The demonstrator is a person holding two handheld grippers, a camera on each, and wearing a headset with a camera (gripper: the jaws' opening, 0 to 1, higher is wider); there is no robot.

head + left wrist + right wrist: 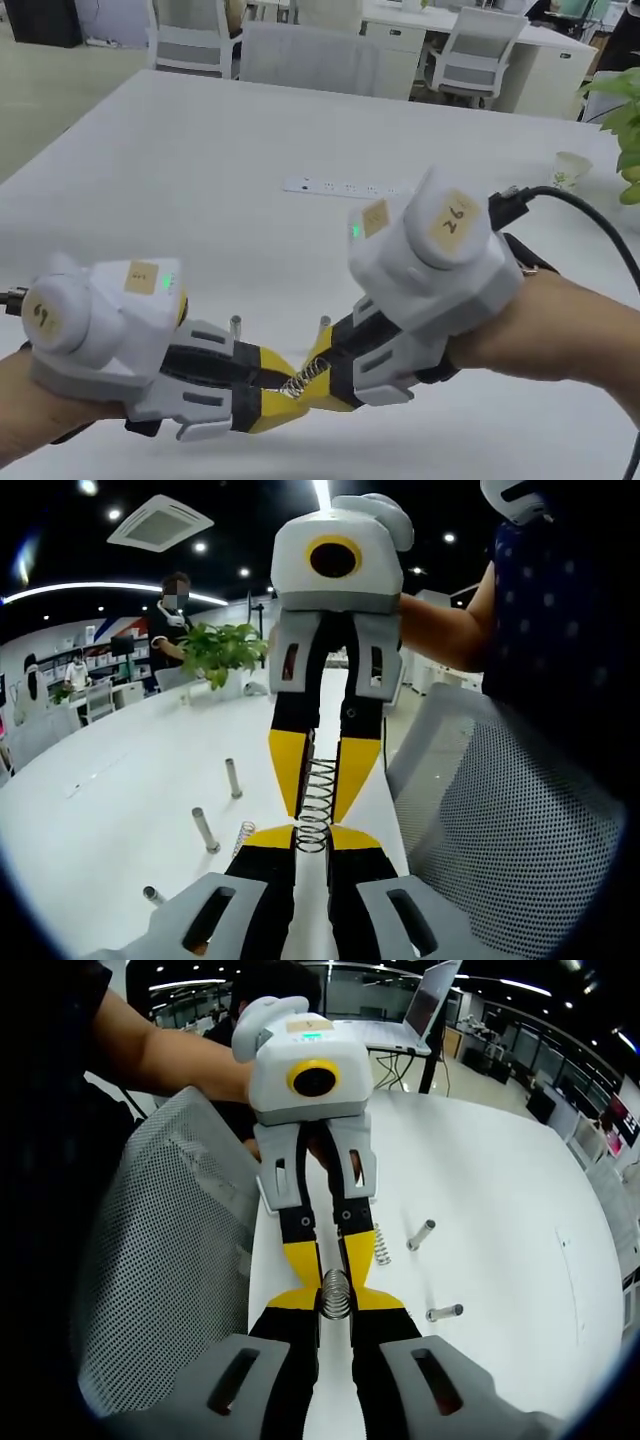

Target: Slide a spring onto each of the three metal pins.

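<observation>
A small steel spring [306,377] hangs just above the table between the yellow tips of both grippers, which meet nose to nose. My left gripper [312,838] is shut on the near end of the spring [316,802]. My right gripper [335,1302] is shut on the other end, so the spring [335,1295] looks end-on in the right gripper view. Three short metal pins stand bare on the white table: one pin [233,777], a second pin [205,830] and a third pin [152,893]. Another spring [243,835] lies beside the second pin.
A mesh chair back [500,820] stands close beside the table edge. A power strip [345,187] lies mid-table, and a paper cup [571,170] and a potted plant [622,120] sit at the far right. People stand in the background.
</observation>
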